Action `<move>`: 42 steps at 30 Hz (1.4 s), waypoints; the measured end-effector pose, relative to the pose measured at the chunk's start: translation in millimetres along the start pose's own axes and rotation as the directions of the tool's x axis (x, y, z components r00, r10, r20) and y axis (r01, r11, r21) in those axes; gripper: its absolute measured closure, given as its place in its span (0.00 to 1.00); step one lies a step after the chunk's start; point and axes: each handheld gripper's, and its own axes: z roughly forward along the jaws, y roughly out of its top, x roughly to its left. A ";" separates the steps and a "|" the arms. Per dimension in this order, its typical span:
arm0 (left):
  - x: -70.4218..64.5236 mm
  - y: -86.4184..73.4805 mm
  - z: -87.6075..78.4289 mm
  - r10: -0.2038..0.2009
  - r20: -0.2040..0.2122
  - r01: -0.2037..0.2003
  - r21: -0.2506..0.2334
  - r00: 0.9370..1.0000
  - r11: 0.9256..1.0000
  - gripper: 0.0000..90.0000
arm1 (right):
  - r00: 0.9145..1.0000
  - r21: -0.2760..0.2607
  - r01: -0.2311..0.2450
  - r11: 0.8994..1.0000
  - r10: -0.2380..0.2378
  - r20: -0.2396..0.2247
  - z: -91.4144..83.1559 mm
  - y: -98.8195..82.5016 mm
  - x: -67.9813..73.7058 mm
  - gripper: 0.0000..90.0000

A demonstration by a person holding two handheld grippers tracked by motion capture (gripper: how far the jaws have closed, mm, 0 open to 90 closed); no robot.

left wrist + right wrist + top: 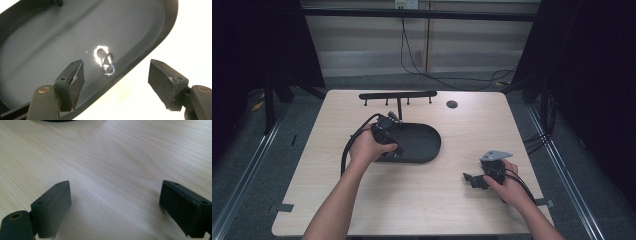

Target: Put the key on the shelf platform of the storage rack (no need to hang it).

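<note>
High view, bench (422,200): light wood top, carrying every item listed below.
Tray (424,142): dark oval tray with a raised rim, at the bench centre; taken as the landmark.
Rack (398,95): black T-shaped bar with small pegs, standing just behind the tray.
Left gripper (394,150): held over the tray's left end, jaws spread wide; in the left gripper view (116,82) the jaws straddle the tray rim (160,42) with nothing between them.
Right gripper (471,179): on the bench, well right of and nearer than the tray, jaws open and empty over bare wood (115,207).
Metal clips (106,61): two small shiny linked loops lying inside the tray, near its rim.
</note>
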 end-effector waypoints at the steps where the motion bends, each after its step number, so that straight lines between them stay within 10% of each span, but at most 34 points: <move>1: 0.1 -1.7 -1.1 0.000 -0.003 0.000 -0.004 1.000 1.000 0.32 | 1.000 0.000 -0.001 1.000 0.001 0.000 0.0 0.0 0.1 0.11; 42: 21.3 -108.1 -13.4 0.011 -0.027 -0.013 -0.075 1.000 0.997 0.27 | 1.000 0.000 -0.001 1.000 0.001 0.000 0.0 0.0 0.1 0.11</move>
